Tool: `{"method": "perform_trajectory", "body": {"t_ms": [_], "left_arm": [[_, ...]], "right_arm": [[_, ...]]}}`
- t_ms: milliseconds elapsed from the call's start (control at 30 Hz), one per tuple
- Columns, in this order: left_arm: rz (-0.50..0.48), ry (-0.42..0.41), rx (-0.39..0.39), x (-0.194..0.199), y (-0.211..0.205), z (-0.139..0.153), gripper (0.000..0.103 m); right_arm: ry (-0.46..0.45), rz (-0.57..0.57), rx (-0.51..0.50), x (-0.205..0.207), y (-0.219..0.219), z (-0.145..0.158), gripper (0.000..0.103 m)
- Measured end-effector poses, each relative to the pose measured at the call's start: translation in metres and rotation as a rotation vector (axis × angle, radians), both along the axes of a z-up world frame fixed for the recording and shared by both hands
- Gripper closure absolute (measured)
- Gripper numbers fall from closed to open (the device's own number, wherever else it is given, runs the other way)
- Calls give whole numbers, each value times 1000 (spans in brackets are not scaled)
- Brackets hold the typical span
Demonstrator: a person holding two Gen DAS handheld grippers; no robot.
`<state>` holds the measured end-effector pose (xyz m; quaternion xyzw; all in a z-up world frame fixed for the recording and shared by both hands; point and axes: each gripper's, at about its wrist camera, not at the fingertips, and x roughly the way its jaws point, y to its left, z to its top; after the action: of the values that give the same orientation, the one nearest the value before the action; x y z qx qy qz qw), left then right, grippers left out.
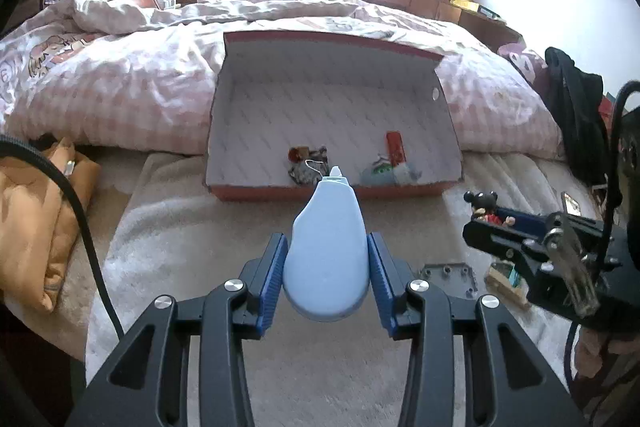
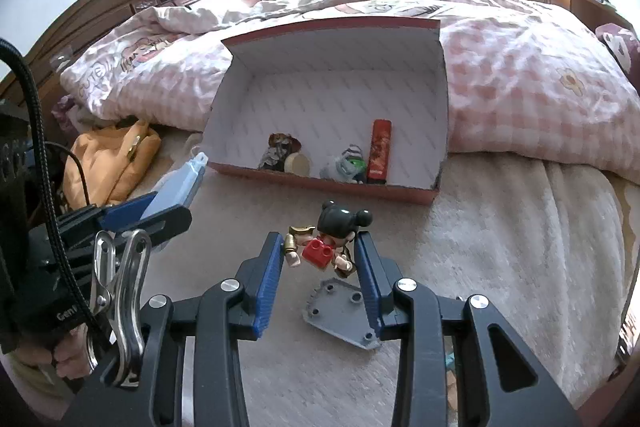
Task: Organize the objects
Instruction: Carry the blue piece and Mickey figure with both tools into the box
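My left gripper (image 1: pixel 327 259) is shut on a pale blue teardrop-shaped plastic case (image 1: pixel 326 251), its tip aimed at the open red cardboard box (image 1: pixel 280 191); the same case (image 2: pixel 178 187) shows at the left of the right wrist view. My right gripper (image 2: pixel 320 255) is shut on a small black-haired toy figure (image 2: pixel 334 237) in red, held above the blanket; that figure (image 1: pixel 486 207) shows at the right in the left wrist view. In the box lie a red tube (image 2: pixel 380 151), a grey-green toy (image 2: pixel 346 167) and a dark figurine (image 2: pixel 282 151).
A grey plastic plate (image 2: pixel 342 313) lies on the beige blanket under the right gripper. An orange bag (image 2: pixel 116 163) sits at the left. A pink checked duvet (image 2: pixel 520 99) is heaped behind the box. A small wooden item (image 1: pixel 506 281) lies at the right.
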<state>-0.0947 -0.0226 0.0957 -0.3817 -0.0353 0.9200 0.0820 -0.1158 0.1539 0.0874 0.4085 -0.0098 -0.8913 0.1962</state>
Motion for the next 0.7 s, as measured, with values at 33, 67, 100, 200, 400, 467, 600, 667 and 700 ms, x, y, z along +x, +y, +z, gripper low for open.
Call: {"method": "perform_trajectory", "body": {"t_ms": [33, 67, 100, 200, 400, 467, 600, 667, 700], "left_arm": [[1, 3, 1, -1, -1, 2, 63], [3, 7, 2, -3, -2, 3, 63], [4, 12, 3, -4, -3, 5, 63], [7, 20, 10, -9, -5, 9, 63], [11, 21, 23, -23, -8, 12, 63], [11, 18, 22, -28, -8, 11, 63], [11, 22, 15, -41, -6, 12, 63], [11, 27, 8, -47, -5, 13, 63], [10, 30, 4, -51, -5, 14, 63]], "right_arm": [[2, 1, 0, -1, -1, 1, 66], [3, 3, 0, -2, -3, 2, 66], [3, 5, 0, -3, -5, 2, 66], [5, 11, 3, -7, -8, 4, 66], [10, 17, 6, -17, -13, 7, 66], [11, 16, 8, -23, -14, 7, 66], [18, 13, 12, -33, -15, 9, 66], [22, 16, 18, -39, -17, 10, 66], [25, 18, 22, -42, -18, 10, 66]]}}
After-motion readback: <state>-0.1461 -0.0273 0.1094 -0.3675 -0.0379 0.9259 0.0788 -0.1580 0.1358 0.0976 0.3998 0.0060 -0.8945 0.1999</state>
